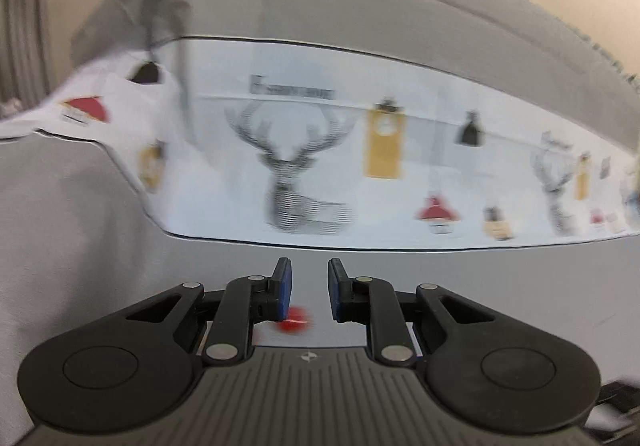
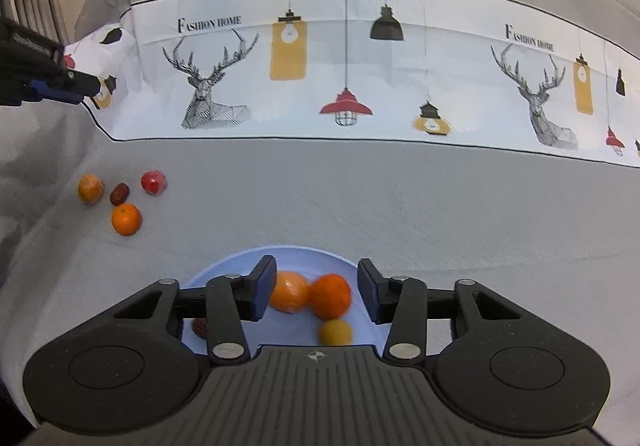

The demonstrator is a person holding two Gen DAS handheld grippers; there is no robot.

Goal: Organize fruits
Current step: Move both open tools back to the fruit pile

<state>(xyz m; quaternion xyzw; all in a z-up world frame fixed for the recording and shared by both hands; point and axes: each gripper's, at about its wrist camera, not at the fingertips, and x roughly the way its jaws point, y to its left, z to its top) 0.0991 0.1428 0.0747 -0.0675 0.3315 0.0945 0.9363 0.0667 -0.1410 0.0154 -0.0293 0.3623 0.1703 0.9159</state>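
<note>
Over the light blue plate (image 2: 352, 326) my right gripper (image 2: 316, 288) stands open, its pads touching nothing. In the plate below lie a wrapped orange fruit (image 2: 288, 296), an orange (image 2: 330, 296), a small yellow fruit (image 2: 335, 332) and a dark date (image 2: 200, 328). At the left on the grey cloth sit a red fruit (image 2: 154, 181), a second date (image 2: 120, 193), another orange (image 2: 126, 219) and a dull orange fruit (image 2: 91, 187). My left gripper (image 1: 310, 286) hangs above the cloth with a narrow gap and nothing between its pads. A blurred red fruit (image 1: 294, 320) lies below it.
A white band printed with deer and lamps (image 2: 320, 65) crosses the grey tablecloth (image 2: 400, 197) beyond the fruits. The left gripper (image 2: 80, 87) shows at the far left edge of the right wrist view. The left wrist view is motion-blurred.
</note>
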